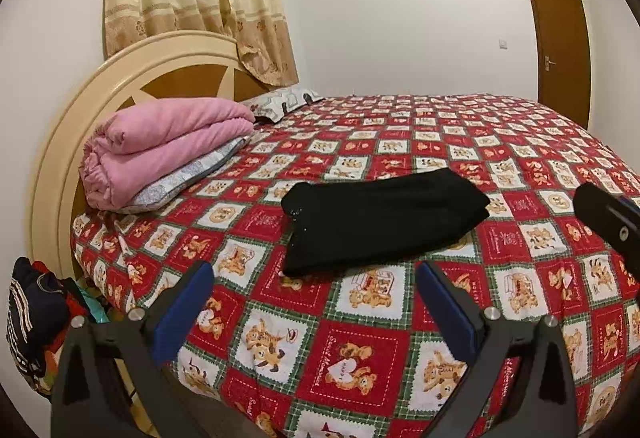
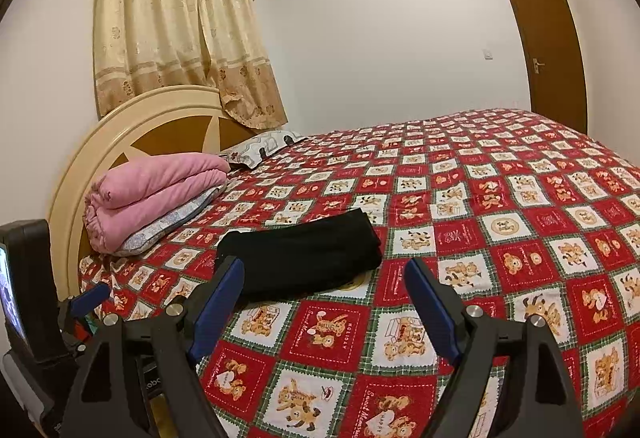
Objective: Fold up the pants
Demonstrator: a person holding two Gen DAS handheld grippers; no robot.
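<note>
The black pants (image 1: 380, 218) lie folded into a compact rectangle on the red teddy-bear bedspread (image 1: 360, 350). They also show in the right wrist view (image 2: 304, 258). My left gripper (image 1: 316, 278) is open and empty, held just short of the pants' near edge. My right gripper (image 2: 324, 278) is open and empty, with its left finger (image 2: 218, 302) in front of the pants' near left corner. The right gripper's body shows at the right edge of the left wrist view (image 1: 612, 222). The left gripper shows at the lower left of the right wrist view (image 2: 92, 298).
A folded pink blanket (image 1: 160, 146) lies on a pillow by the cream headboard (image 1: 72, 142). A second pillow (image 1: 280, 104) lies behind it. A pile of clothes (image 1: 36, 322) sits beside the bed at left. A brown door (image 1: 560, 46) stands at the far right.
</note>
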